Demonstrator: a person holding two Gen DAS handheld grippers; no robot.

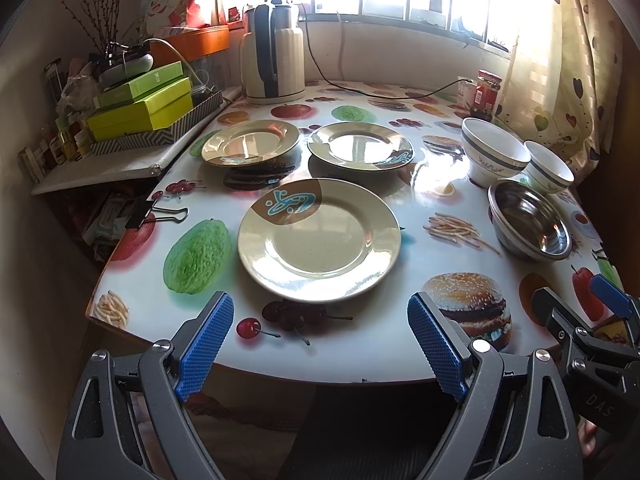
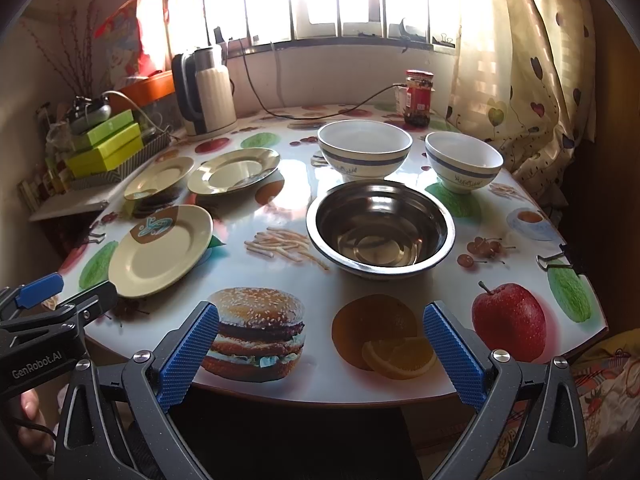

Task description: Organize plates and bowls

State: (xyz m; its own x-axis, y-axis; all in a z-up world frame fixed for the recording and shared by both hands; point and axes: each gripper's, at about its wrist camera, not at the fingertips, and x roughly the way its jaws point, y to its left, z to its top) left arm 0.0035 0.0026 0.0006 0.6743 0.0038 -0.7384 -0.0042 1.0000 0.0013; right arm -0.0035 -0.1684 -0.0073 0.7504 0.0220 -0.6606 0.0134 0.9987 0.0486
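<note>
A: Three plates, three bowls, all on the surface (image 1: 352,364), nothing stacked. Near plate (image 1: 319,240) sits just ahead of the left hand-held gripper (image 1: 320,344), blue-and-brown mark on its far rim. Back-left plate (image 1: 251,142) and back-right plate (image 1: 361,145) lie side by side behind it, apart from each other.

B: Bowls?

A: Steel bowl (image 2: 381,229) straight ahead of the right hand-held gripper (image 2: 320,352), upright, empty. Two white bowls with a blue band behind it: left white bowl (image 2: 365,148) near the steel rim, can't tell if touching; right white bowl (image 2: 464,164) apart, toward the curtain (image 2: 520,72).

B: Grippers?

A: Both wide open, holding nothing, both hanging over the near edge of the surface. Blue pads (image 1: 206,344) clear of the near plate.

B: Clutter?

A: Kettle (image 1: 274,56) at the back left, its cord (image 1: 384,94) running across the back toward a red-lidded jar (image 2: 418,98) by the curtain. Green boxes (image 1: 140,106) stacked on a side shelf to the left, off the surface. Binder clip (image 1: 154,211) on the left edge, another binder clip (image 2: 554,262) on the right edge. Nothing between either gripper and the dish ahead of it, only printed food on the cloth.
</note>
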